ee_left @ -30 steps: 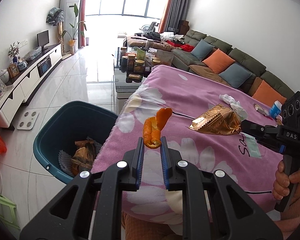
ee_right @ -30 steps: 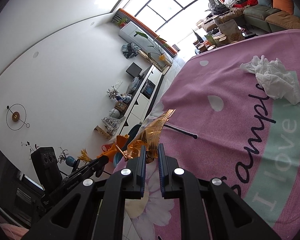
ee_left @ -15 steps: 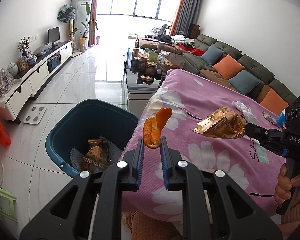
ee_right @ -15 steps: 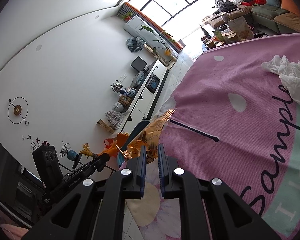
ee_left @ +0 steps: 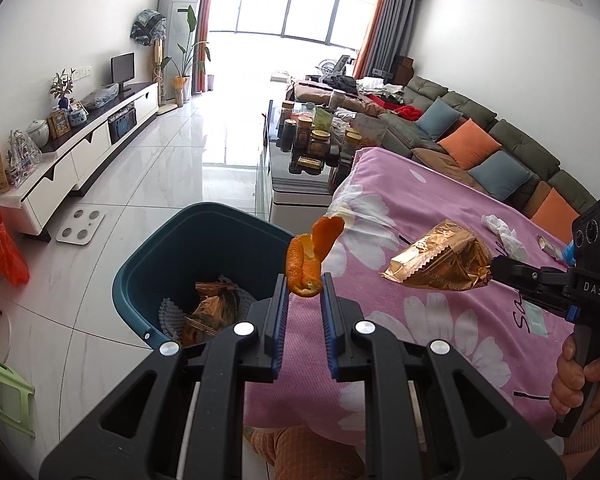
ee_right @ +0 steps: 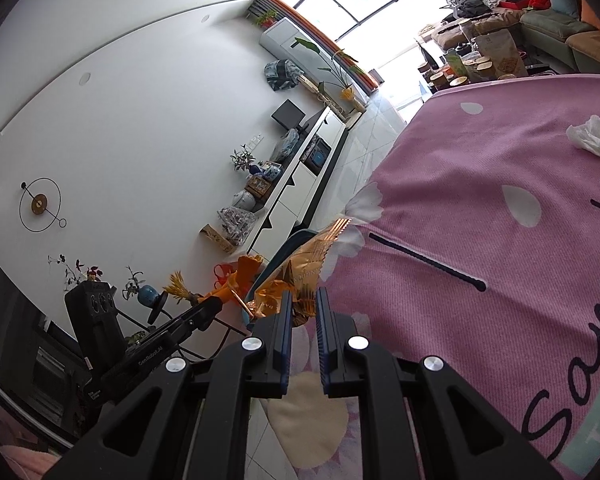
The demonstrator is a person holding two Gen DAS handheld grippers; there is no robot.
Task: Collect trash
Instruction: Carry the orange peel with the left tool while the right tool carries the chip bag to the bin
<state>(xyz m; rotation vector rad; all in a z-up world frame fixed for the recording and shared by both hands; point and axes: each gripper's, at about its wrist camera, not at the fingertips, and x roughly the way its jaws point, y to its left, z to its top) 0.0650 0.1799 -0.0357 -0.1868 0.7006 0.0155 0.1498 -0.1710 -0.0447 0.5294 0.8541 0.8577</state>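
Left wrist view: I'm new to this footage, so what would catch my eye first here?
The curl of orange peel pinched in the left tool, just beside the teal bin. To its right, the right tool holds a shiny gold wrapper above the pink blanket.

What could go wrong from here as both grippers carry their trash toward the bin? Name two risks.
1. The left gripper pinches only the bottom tip of the orange peel; it could slip onto the floor.
2. The gold wrapper in the right gripper hangs above the pink blanket, not the teal bin; released early, it misses.
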